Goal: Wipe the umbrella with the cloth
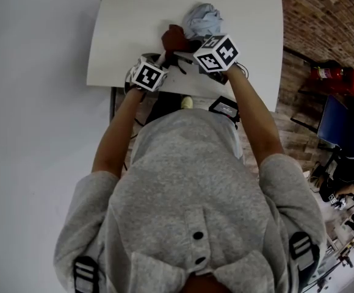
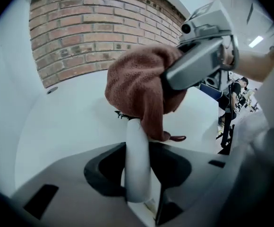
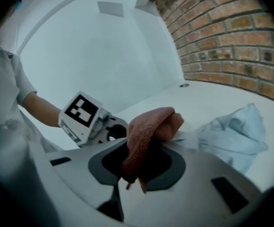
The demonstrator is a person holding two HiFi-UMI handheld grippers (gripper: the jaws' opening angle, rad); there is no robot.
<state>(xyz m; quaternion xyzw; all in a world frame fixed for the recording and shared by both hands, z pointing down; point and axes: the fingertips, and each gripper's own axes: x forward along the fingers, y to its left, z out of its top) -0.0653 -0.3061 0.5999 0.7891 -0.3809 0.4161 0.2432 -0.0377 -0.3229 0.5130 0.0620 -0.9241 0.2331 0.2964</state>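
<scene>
On the white table [image 1: 128, 35] lies a folded umbrella with pale blue fabric [image 1: 202, 20], bunched at the far middle. My left gripper [image 1: 162, 58] is shut on its white handle [image 2: 138, 164], which stands up between the jaws. A reddish-brown cloth [image 1: 174, 38] is draped over the top of that handle [image 2: 139, 86]. My right gripper [image 1: 190, 45] is shut on the cloth [image 3: 144, 141] and reaches in from the right, close above the left one. In the right gripper view the blue fabric [image 3: 234, 138] lies just right of the cloth.
A brick wall [image 2: 89, 32] runs behind the table, and brick floor shows to its right. A red object [image 1: 339, 81] and a blue chair [image 1: 342, 124] stand at the right. The table's near edge [image 1: 183, 93] is just in front of the person's body.
</scene>
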